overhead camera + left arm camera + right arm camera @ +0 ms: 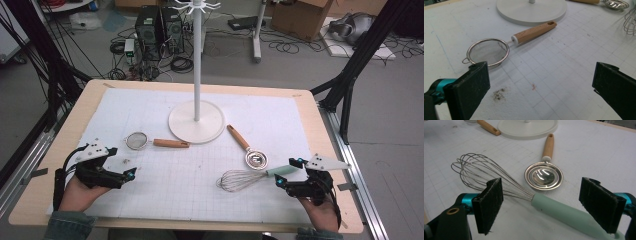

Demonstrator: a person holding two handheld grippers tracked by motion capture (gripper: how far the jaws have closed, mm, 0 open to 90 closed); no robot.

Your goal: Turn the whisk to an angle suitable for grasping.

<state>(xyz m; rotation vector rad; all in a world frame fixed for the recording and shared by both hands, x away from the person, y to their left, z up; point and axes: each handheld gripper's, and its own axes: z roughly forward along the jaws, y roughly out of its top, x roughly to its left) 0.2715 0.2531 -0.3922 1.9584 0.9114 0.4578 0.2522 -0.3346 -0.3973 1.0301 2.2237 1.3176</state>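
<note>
Both grippers' jaws gape wide, gripping nothing: right gripper (541,207) straddles whisk (506,187) handle, left gripper (541,92) near sieve (489,51)

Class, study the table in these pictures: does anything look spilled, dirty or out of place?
Yes. A small patch of dark crumbs lies on the white mat, just in front of the strainer, as if spilled. The strainer, ladle and whisk lie flat around the stand, none hanging.
</note>
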